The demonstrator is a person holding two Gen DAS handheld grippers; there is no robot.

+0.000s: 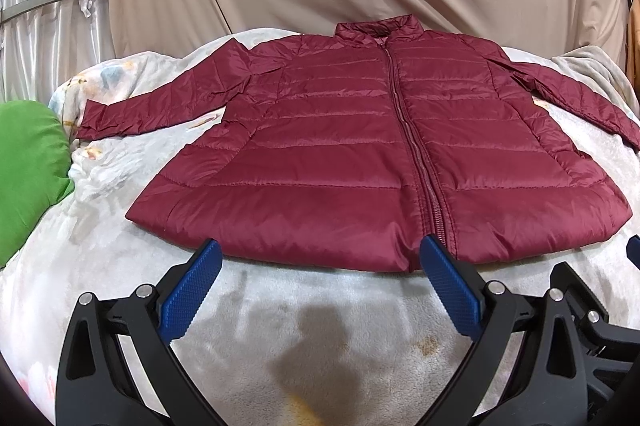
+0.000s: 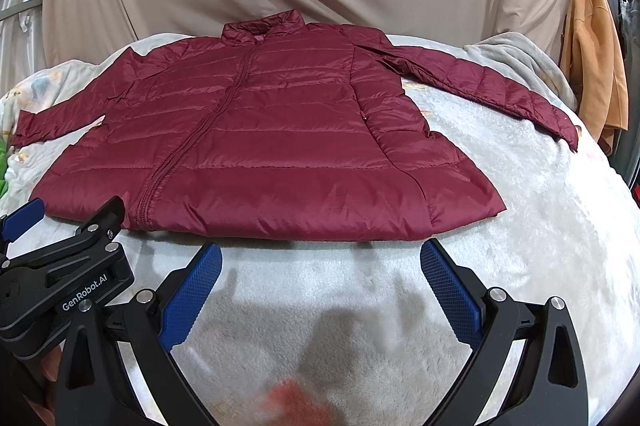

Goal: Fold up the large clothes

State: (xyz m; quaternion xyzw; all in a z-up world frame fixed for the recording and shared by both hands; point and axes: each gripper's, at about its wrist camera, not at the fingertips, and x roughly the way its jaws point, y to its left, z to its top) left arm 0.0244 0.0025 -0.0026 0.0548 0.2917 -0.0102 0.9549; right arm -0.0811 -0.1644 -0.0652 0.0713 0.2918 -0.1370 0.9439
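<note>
Jacket (image 1: 360, 154) just beyond spread fingers (image 1: 208, 266)

Glossy quilted nylon jacket (image 1: 328, 154) on fuzzy matt fleece blanket (image 1: 280, 314).

Only one bit of readable text anywhere: "GenRobot.AI" in small white letters, printed on the black body of the left gripper (image 2: 66, 226), down at the lower left of the right wrist view. Nothing legible on the red jacket (image 2: 256, 146), no tag or logo showing. Nothing readable in the left wrist view either.
</note>
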